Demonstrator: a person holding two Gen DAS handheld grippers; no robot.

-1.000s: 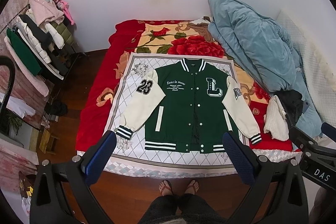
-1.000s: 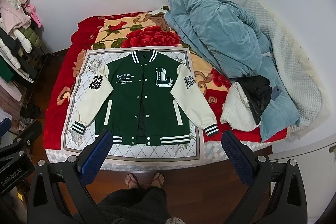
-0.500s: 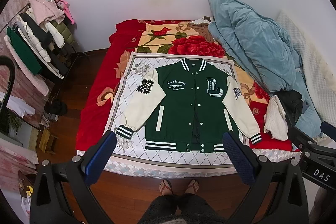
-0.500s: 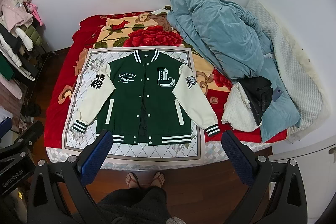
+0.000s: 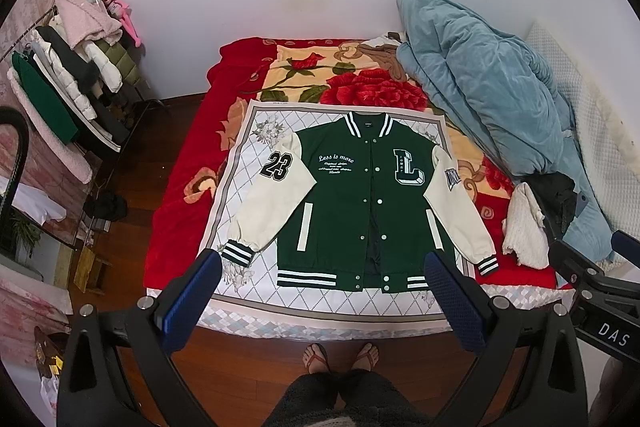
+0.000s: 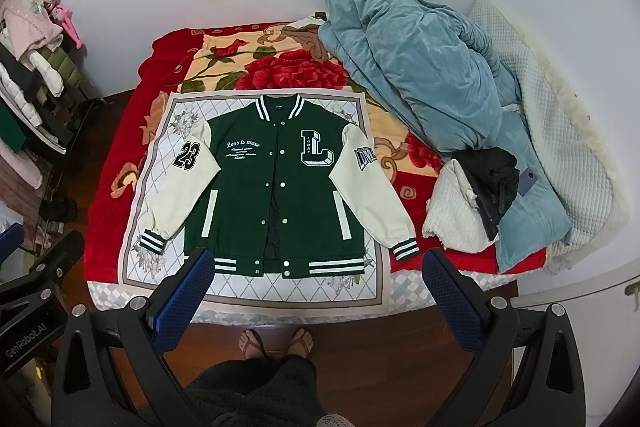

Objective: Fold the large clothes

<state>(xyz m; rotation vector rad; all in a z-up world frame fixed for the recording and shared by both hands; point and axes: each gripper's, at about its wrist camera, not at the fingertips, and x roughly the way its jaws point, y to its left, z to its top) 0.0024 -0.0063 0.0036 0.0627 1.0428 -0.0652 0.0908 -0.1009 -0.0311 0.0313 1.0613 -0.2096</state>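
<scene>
While both claws hang high above the floor at the foot of it, the bed (image 5: 180, 211) fills the middle of each view, covered by a red blanket (image 5: 376, 95) printed with roses. On the blanket lies a white quilted cloth (image 5: 248, 187) with a diamond pattern, and on that cloth the jacket (image 5: 352, 203) is spread flat, front up, collar toward the wall and hem toward the person. It is green with cream sleeves angled out and down; one sleeve carries a "23" patch, the chest a large "L". A blue duvet (image 6: 420, 67) is heaped along the bed's right side, with a white knit (image 6: 452, 219) and a black garment (image 6: 492, 183) at its near end, well apart from the jacket's cuff. A clothes rack (image 5: 68, 91) stands by the wall on the left. The person's feet (image 5: 340, 355) in sandals rest on the wood floor just short of the bed. The left claw (image 5: 320, 299) is spread wide and empty, its blue pads framing the jacket's hem; the right claw (image 6: 312, 295) is likewise spread wide, holding nothing.
</scene>
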